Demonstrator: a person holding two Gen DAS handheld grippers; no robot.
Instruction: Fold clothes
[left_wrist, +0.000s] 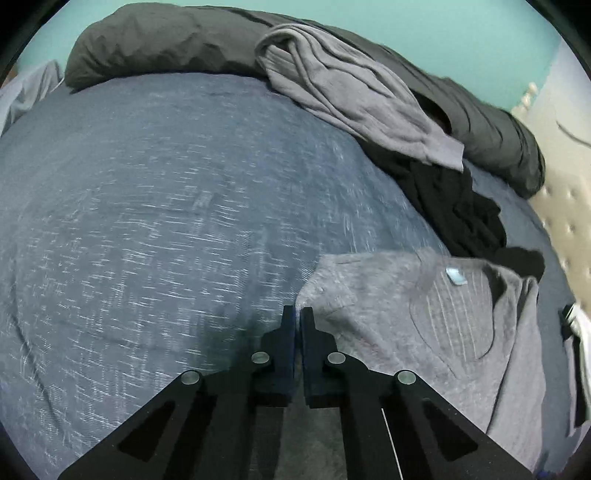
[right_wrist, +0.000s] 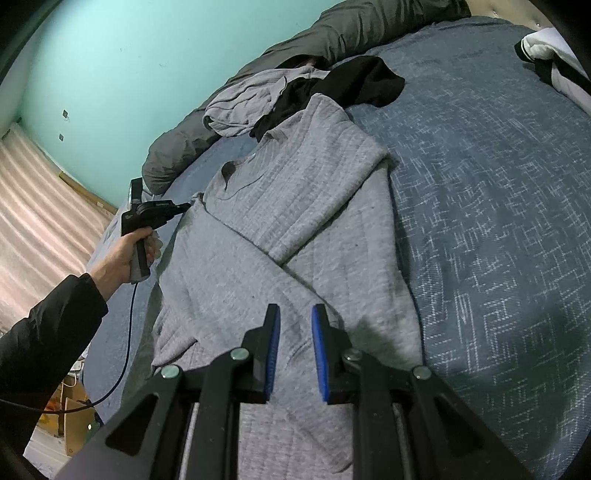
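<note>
Sweater (right_wrist: 295, 229) lies flat on the bed (right_wrist: 480, 221), one sleeve already crossed over. Left gripper (right_wrist: 186, 207) has pinched shut on its shoulder edge; right gripper (right_wrist: 294, 314) hovers part-open over the hem, empty. I'd lift that edge low and taut to dodge wrinkles.

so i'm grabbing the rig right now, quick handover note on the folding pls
Left gripper: jaws closed, at the shoulder edge of the grey sweater; the fabric seems pinched, though the frames don't prove it.
Right gripper: jaws a little apart, nothing between them, hovering above the sweater's lower part.
Sweater lies on the blue bedspread, one sleeve already folded across the chest.
A light grey garment and a black garment lie crumpled by the dark pillows, not yet folded.
Left: fold the near side in, fold up the body, then do the other two.
</note>
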